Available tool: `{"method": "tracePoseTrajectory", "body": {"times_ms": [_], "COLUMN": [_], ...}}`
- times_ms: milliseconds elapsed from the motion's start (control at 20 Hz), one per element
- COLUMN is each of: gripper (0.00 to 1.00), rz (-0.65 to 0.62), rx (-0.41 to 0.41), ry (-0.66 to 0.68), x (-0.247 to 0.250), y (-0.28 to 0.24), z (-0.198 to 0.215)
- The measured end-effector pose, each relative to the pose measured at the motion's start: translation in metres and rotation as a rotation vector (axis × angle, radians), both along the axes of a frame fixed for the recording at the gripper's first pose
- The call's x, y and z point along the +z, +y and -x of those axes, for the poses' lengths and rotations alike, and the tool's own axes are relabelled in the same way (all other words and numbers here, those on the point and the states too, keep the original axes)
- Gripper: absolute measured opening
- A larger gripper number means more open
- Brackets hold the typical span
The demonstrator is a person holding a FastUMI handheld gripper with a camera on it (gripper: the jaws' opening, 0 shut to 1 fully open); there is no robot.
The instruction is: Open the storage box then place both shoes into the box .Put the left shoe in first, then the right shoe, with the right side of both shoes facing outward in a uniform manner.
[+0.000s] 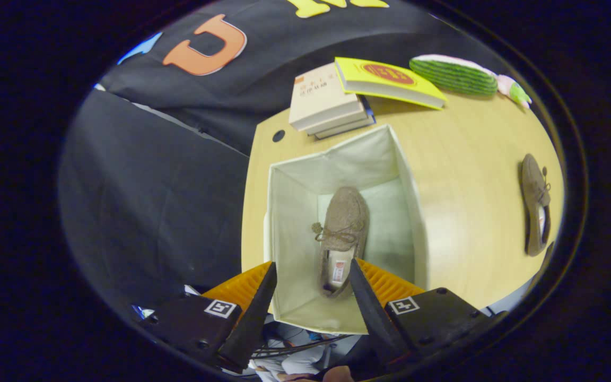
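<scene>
An open cream fabric storage box [289, 212] stands on the wooden table [464, 201], seen from above. One brown loafer with a bow [341, 239] lies on the box floor, toe pointing away from me. My gripper [313, 273] hovers above the box's near side, open, with the shoe's heel showing in the gap between its fingers and no contact visible. The second brown shoe [536, 204] rests on its side on the table, well to the right of the box.
A stack of books [326, 103] and a yellow book [387, 79] lie beyond the box. A green striped plush toy [456, 74] sits at the table's far right. The table's left edge drops off beside the box.
</scene>
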State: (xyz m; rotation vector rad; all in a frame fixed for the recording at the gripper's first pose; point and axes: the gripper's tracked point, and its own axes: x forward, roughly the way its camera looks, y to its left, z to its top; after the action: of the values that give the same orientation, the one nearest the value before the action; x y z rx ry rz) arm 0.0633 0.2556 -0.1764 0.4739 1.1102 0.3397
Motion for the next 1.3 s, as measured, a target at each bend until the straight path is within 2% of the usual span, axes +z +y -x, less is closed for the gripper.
{"method": "tracePoseTrajectory", "body": {"times_ms": [150, 300, 600, 950, 1300], "gripper": [0.91, 0.92, 0.92, 0.94, 0.94], "rz": [0.076, 0.095, 0.302, 0.331, 0.362], "rx": [0.012, -0.008, -0.054, -0.166, -0.167], "ry": [-0.122, -0.161, -0.274, -0.162, -0.042], "x": [0.028, 0.048, 0.061, 0.025, -0.035], "y": [-0.042, -0.083, -0.216, -0.330, -0.403], "z": [0.001, 0.010, 0.017, 0.037, 0.037]}}
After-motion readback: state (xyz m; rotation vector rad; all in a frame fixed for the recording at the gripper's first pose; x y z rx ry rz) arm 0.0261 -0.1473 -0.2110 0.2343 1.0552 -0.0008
